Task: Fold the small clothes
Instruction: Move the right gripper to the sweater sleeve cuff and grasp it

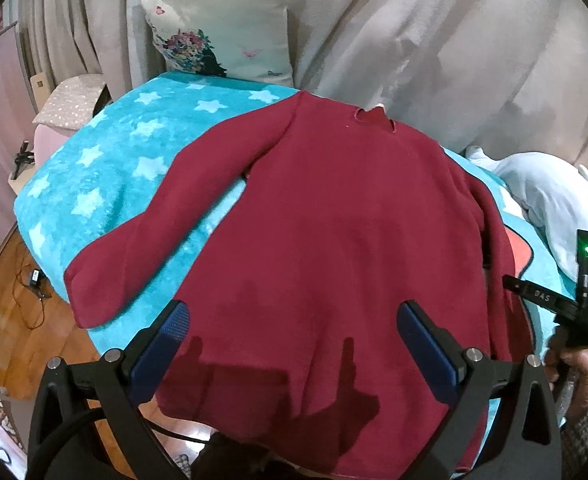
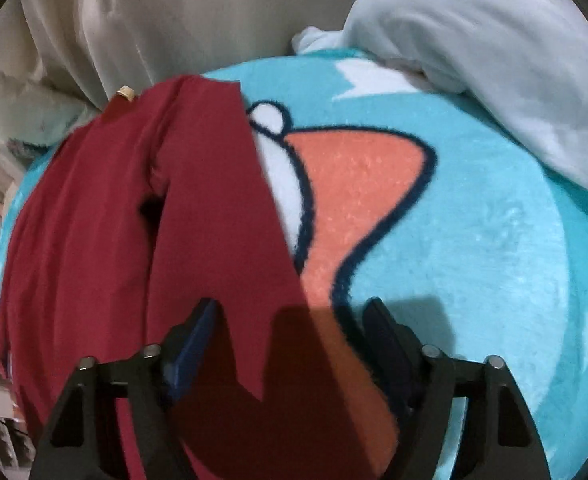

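Note:
A dark red long-sleeved top (image 1: 334, 216) lies flat on a turquoise star blanket (image 1: 106, 168), neck at the far end, its left sleeve (image 1: 142, 232) stretched out to the left. My left gripper (image 1: 294, 320) is open and empty above the top's near hem. In the right wrist view the top's right side (image 2: 106, 220) lies with its right sleeve (image 2: 218, 208) folded along the body. My right gripper (image 2: 290, 316) is open and empty over that sleeve's lower end. The right gripper also shows at the right edge of the left wrist view (image 1: 574, 300).
A flowered cushion (image 1: 222, 24) leans on beige curtains (image 1: 434, 40) at the back. A pale blue bundle of cloth (image 2: 494, 60) lies at the blanket's right side. The blanket carries an orange cartoon patch (image 2: 358, 184). Wooden floor with cables (image 1: 26, 312) lies to the left.

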